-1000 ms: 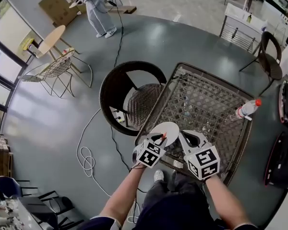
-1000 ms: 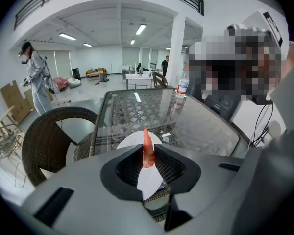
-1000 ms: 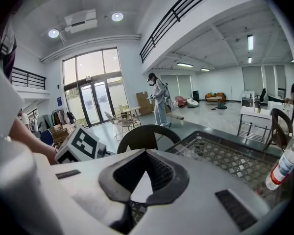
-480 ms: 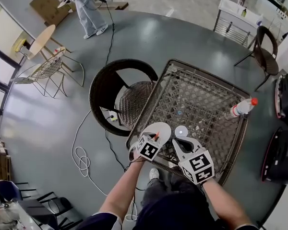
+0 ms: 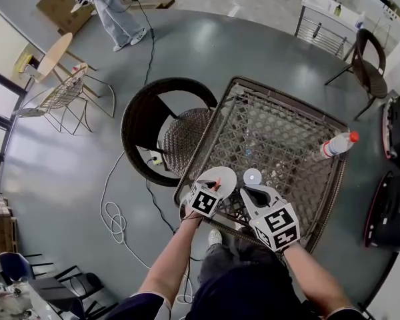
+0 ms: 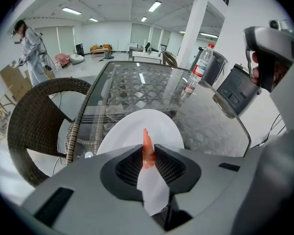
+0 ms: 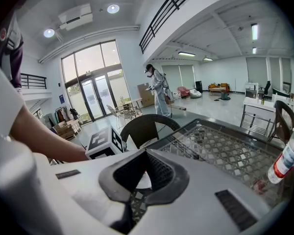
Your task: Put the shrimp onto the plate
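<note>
Gripping a slim orange-red shrimp (image 6: 146,147) between its black ribbed jaws, the left gripper (image 6: 147,160) is clamped narrow on it. The shrimp stands upright in the jaws, its pointed end upward. A strip of white material hangs below it in the same grip.

In the head view, the left gripper (image 5: 215,188) sits at the 7 o'clock rim of the round white plate (image 5: 225,175). The shrimp (image 5: 217,186) lies over that rim. Whether it touches the plate cannot be determined.

The plate rests on the glass-topped woven wicker table (image 5: 280,139), at the table's 7 o'clock corner. A small white round disc (image 5: 252,176) lies just beside the plate, at its 3 o'clock.

The right gripper (image 5: 255,193) is at the disc's 6 o'clock. In the right gripper view, its jaws meet at the tips and hold nothing.

A clear plastic bottle with a red cap (image 5: 337,145) stands at the table's 3 o'clock edge, well apart from the plate. A dark round wicker chair (image 5: 153,129) stands at the table's 9 o'clock side.
</note>
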Tool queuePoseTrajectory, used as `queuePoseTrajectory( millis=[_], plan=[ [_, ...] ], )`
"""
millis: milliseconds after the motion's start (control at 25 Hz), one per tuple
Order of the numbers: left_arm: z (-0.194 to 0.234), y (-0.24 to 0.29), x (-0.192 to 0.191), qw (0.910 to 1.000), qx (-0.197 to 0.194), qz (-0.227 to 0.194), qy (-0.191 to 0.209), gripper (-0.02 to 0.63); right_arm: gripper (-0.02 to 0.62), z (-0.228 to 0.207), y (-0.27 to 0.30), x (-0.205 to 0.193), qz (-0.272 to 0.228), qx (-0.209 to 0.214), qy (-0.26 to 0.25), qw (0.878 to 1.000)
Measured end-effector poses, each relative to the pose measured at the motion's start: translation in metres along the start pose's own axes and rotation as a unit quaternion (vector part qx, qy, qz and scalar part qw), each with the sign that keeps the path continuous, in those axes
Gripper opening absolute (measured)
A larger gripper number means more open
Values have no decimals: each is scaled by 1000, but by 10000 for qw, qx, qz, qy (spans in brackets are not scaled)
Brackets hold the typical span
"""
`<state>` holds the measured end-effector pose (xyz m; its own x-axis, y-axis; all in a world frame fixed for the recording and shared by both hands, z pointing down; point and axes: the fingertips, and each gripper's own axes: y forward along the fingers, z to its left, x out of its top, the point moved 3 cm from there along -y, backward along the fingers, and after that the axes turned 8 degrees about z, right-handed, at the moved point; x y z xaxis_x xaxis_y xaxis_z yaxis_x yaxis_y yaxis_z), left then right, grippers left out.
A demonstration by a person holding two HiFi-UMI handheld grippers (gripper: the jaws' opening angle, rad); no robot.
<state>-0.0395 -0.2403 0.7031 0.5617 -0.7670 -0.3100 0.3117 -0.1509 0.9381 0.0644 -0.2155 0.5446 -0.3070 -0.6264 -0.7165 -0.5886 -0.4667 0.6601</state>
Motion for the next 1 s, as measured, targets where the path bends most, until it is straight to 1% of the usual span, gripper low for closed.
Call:
queuePoseTrajectory(
  millis=[160,360,640,800,1000],
  plan=[
    [2,0,2,9999,-23,-63,-95,81,5,-1,0,0,-24,-14,54,10000],
    [1,3,1,9997,-203,-26,-167,81,5,0,-1,-2,-34,-51,82,9999],
    [1,1,1,9996,-264,-94,-95,83,5,-2,-8,0,-82,-199,153,9997],
    [1,-5,2,9997,-145,-176,-43,84,5,-3,-12,1,-146,-259,179,9994],
    [8,-36,5,9989,130,-451,27,83,5,-1,-14,14,-326,-328,221,9987]
  ],
)
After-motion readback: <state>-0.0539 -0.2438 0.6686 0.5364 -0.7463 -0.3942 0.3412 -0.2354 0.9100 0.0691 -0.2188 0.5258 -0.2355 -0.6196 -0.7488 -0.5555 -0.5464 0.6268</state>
